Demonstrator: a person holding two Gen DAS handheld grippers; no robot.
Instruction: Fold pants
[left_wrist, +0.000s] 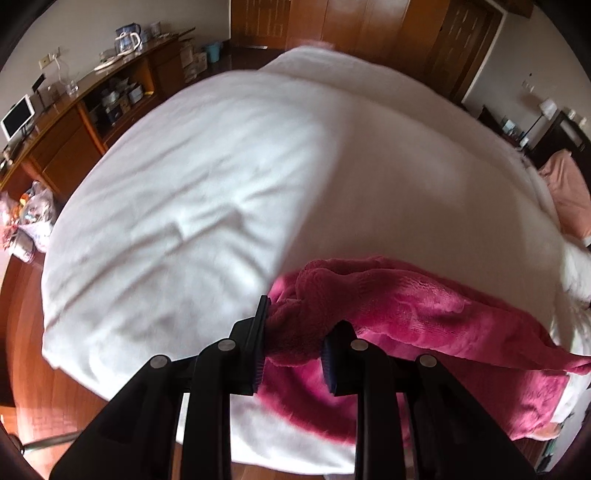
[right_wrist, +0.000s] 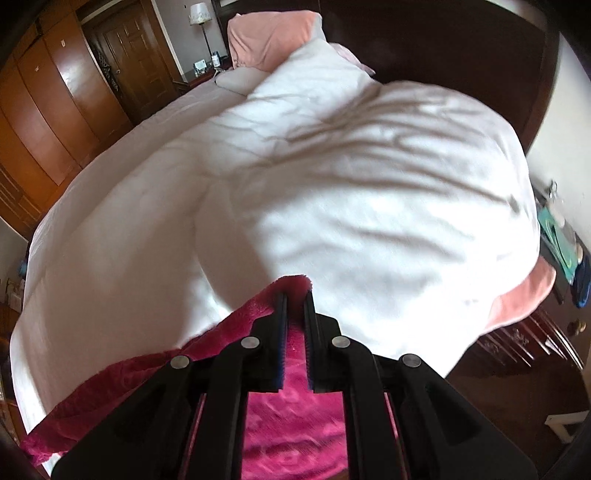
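The pants are fuzzy magenta fleece, held up over the near edge of a white bed. My left gripper is shut on a thick bunched end of the pants; the cloth stretches away to the right and hangs below. In the right wrist view, my right gripper is shut on a thin edge of the same pants, whose corner sticks up past the fingertips. The fabric drapes under it and trails off to the lower left above the white duvet.
A wooden sideboard with a kettle and a small monitor lines the left wall. Wooden wardrobes stand beyond the bed. Pink pillows lie against the dark headboard. A nightstand sits at the bed's right side. Wooden floor lies below.
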